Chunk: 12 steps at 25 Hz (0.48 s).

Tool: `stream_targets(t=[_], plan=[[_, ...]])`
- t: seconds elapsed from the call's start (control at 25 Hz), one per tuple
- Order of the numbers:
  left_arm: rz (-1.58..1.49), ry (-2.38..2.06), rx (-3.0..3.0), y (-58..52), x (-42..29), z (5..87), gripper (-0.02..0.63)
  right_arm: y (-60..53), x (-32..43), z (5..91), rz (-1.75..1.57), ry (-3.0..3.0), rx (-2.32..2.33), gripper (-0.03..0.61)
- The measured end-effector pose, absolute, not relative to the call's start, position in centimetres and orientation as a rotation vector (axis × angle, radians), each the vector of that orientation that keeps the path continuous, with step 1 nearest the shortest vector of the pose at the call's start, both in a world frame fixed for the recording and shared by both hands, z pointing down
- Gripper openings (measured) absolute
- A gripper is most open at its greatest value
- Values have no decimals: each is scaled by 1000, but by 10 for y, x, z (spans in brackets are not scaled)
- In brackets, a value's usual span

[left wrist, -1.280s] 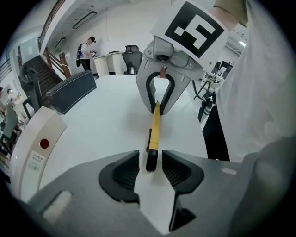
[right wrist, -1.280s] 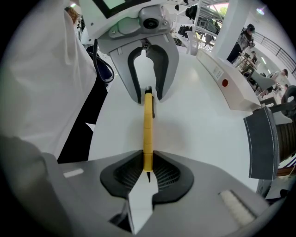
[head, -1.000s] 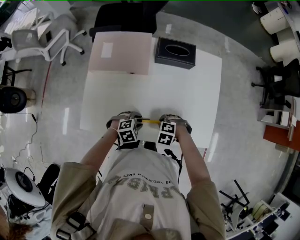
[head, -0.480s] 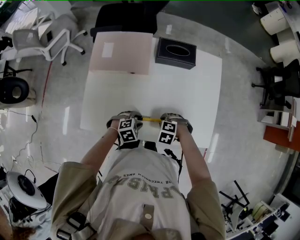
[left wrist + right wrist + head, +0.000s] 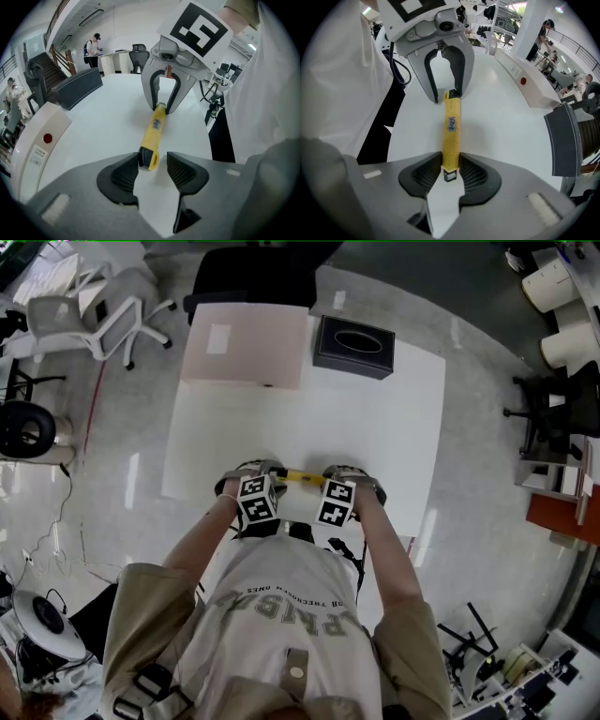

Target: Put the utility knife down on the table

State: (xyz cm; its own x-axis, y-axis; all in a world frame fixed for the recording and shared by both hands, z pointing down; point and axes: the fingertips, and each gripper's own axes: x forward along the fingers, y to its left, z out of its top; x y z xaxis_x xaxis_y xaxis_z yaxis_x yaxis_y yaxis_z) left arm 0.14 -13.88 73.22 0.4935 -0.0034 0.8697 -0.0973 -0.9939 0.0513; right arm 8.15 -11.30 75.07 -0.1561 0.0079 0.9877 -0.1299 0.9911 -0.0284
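A yellow utility knife (image 5: 302,477) lies lengthways between my two grippers near the front edge of the white table (image 5: 375,418), seemingly resting on it. My left gripper (image 5: 153,164) has just been opening. It is open, with the knife's black-tipped end (image 5: 149,159) against one pad and a clear gap to the other. My right gripper (image 5: 451,171) points straight down over the other end (image 5: 451,131). Its jaws have also just been opening, but both pads still sit against the knife's sides with no gap showing.
A black box (image 5: 352,345) and a pale pink board (image 5: 246,348) lie at the table's far side. A black chair (image 5: 248,273) stands behind the table and white office chairs (image 5: 94,315) at far left. My torso is just behind the table's near edge.
Both grippers and the knife stay where they were near the front edge. No jaw movement can be made out from the head view.
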Motion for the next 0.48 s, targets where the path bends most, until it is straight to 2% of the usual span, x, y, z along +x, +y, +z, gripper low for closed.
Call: stream_targets(t=[0.48], plan=[[1538, -103, 2627, -139, 0, 734, 199, -116, 82, 752, 144, -1727, 127, 138]])
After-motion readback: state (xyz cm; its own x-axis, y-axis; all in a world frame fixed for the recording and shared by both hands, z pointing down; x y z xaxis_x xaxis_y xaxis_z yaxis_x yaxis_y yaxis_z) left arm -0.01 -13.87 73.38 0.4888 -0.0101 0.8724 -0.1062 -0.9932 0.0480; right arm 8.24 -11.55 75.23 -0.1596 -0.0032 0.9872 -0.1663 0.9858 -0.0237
